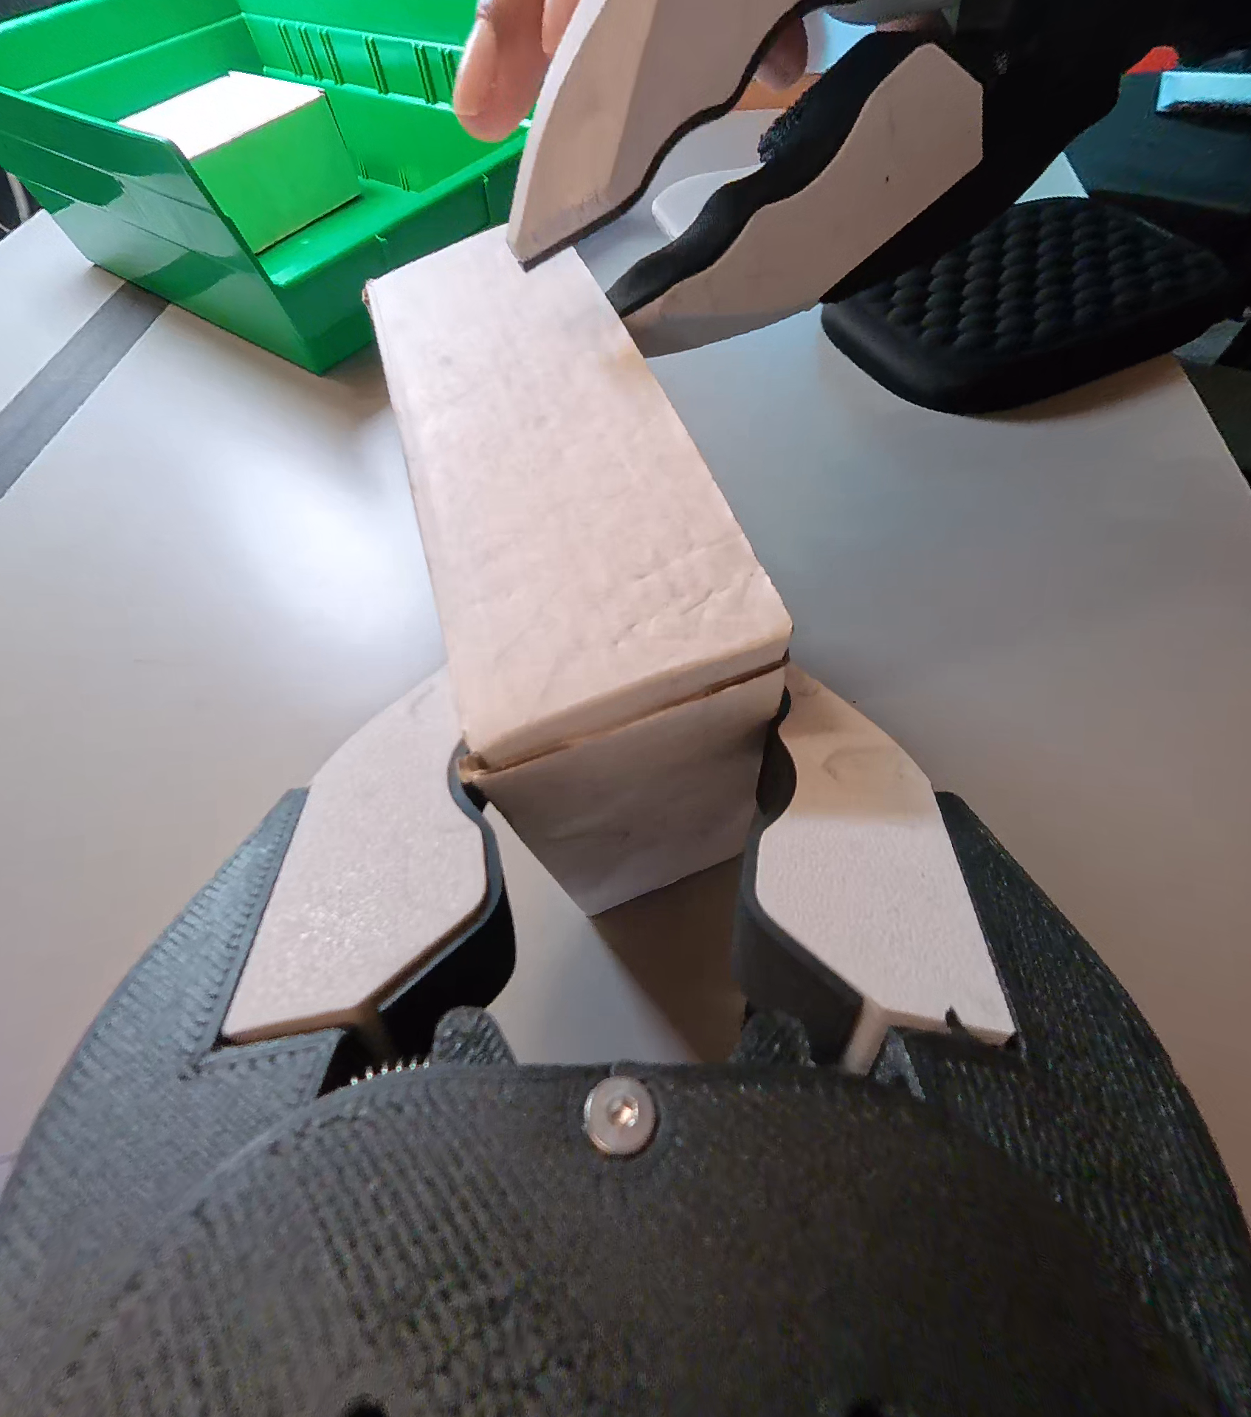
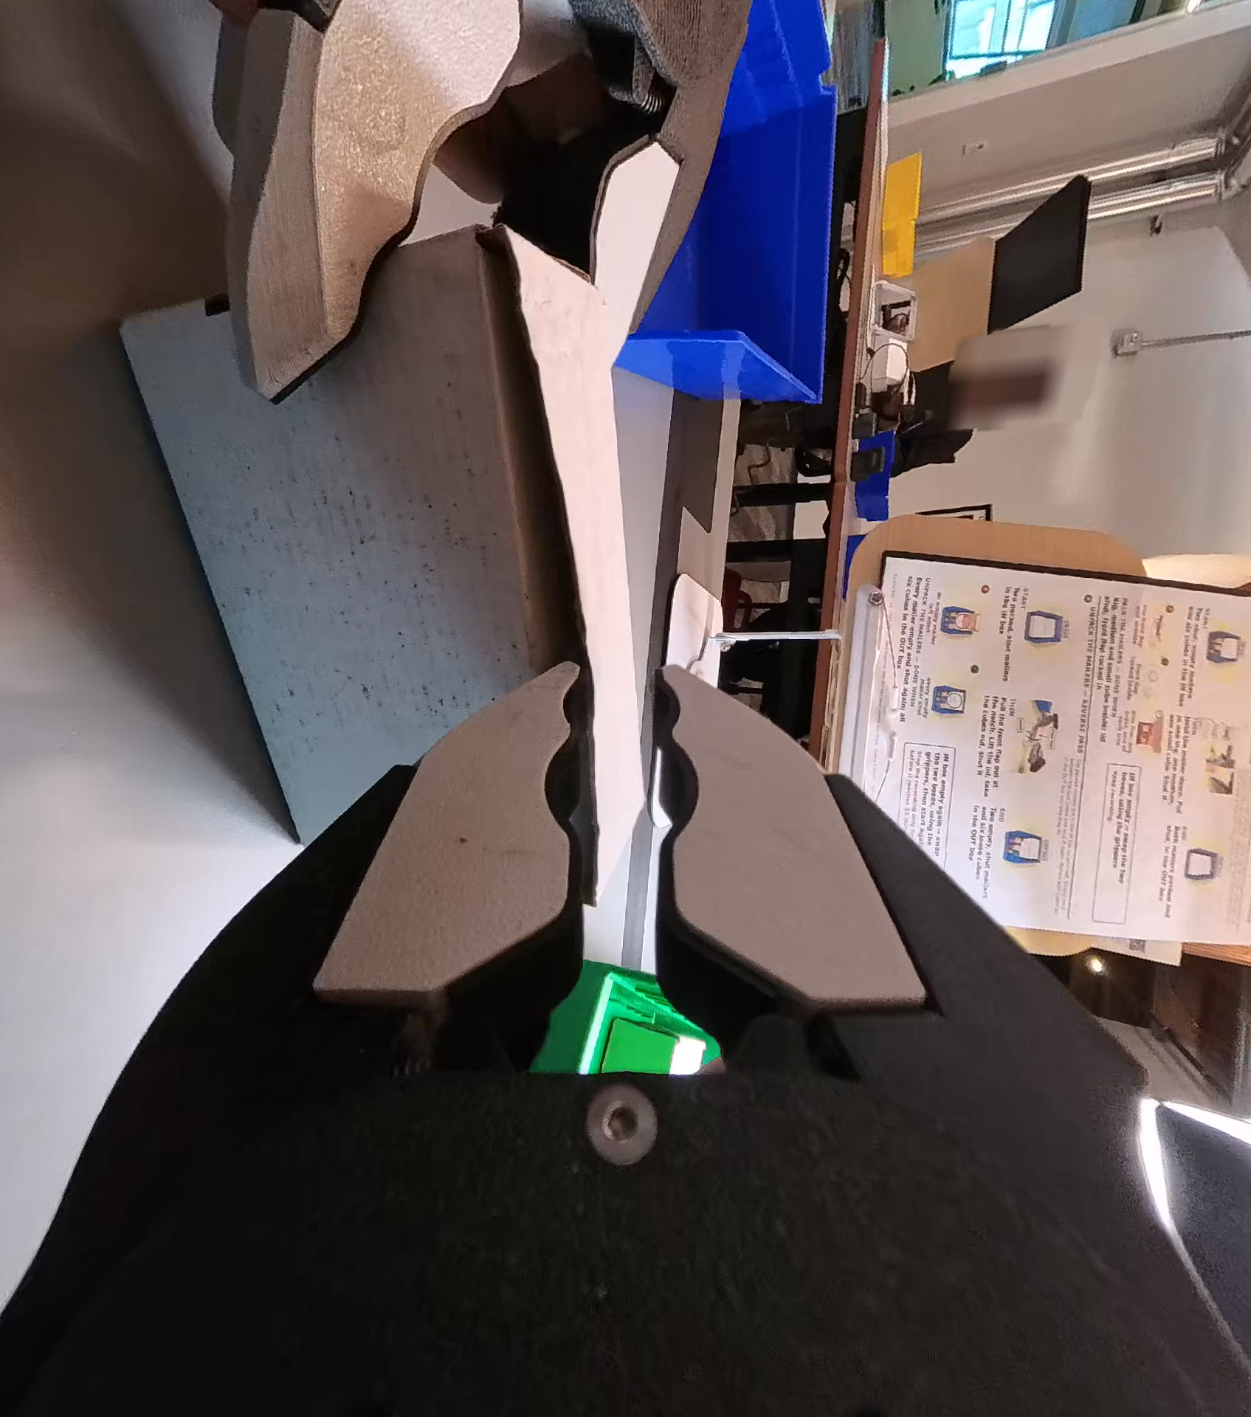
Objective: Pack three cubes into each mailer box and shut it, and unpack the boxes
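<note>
While left tongs [image 1: 618, 736] clamp mailer box [image 1: 568, 491], green bin [image 1: 147, 199] beyond.

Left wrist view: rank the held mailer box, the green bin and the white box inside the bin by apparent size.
1. Held mailer box, though closeness to the camera inflates it.
2. Green bin, farther off and cropped by the frame.
3. White box inside the bin, plainly smallest.
</note>
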`<state>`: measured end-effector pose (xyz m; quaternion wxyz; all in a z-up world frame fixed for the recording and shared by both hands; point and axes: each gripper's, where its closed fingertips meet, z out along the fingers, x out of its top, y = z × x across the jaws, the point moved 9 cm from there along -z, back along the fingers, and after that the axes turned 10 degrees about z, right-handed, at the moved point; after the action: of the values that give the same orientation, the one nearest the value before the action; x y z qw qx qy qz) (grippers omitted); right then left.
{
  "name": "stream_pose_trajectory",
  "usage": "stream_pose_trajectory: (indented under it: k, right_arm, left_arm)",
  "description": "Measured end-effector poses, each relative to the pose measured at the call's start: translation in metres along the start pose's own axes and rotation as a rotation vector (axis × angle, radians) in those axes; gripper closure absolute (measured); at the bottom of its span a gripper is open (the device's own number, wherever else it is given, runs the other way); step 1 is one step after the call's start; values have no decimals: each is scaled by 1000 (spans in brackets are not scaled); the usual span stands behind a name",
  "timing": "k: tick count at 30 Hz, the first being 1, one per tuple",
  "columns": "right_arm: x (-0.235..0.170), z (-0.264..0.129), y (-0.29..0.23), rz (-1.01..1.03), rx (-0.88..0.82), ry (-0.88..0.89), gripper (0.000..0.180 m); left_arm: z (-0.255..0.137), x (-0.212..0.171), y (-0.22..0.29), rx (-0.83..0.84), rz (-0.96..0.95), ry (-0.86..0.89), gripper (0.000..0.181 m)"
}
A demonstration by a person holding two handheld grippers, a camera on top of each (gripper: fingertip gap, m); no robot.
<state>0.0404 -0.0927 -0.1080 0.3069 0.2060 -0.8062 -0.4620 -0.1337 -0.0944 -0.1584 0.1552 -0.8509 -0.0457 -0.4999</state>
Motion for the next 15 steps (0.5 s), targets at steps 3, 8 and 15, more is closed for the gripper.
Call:
stream_pose_trajectory:
  k: [3, 8, 15]
  right_arm:
    - [0, 3, -1, 6, -20, -20, 163]
    - [4, 7, -3, 38, -40, -45, 167]
    - [8, 10, -2, 4, -55, -52, 166]
  left_arm:
    - [2, 1, 0, 56, -19, 40, 105]
    - [5, 3, 0, 184, -75, 46, 101]
    - [1, 5, -2, 184, -21, 24, 105]
